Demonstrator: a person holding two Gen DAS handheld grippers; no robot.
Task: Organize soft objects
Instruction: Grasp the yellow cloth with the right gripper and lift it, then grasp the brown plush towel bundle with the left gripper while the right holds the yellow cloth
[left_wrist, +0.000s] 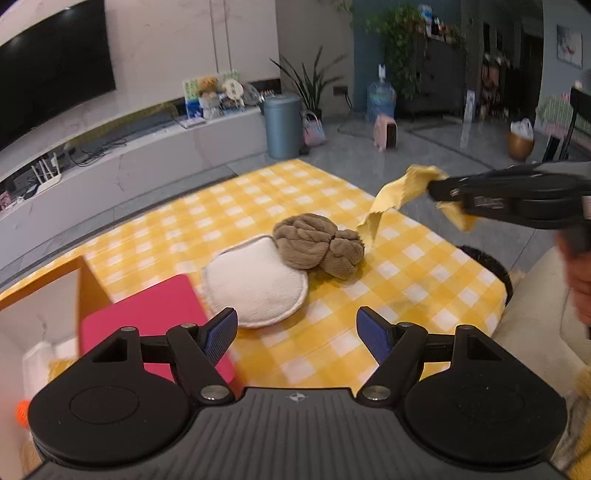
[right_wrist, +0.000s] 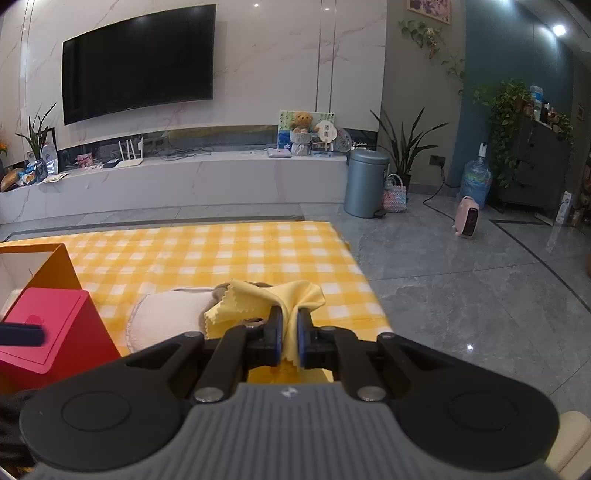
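Observation:
A white round pad and a crumpled brown towel lie together on the yellow checked tablecloth. My left gripper is open and empty, just in front of the white pad. My right gripper is shut on a thin yellow cloth and holds it in the air above the table's right side; it shows in the left wrist view with the cloth hanging from it. The white pad lies beneath, the brown towel mostly hidden behind the cloth.
A pink box stands left of the pad, next to an open orange box with white walls. The pink box and orange box show in the right wrist view. The table edge drops to grey floor at right.

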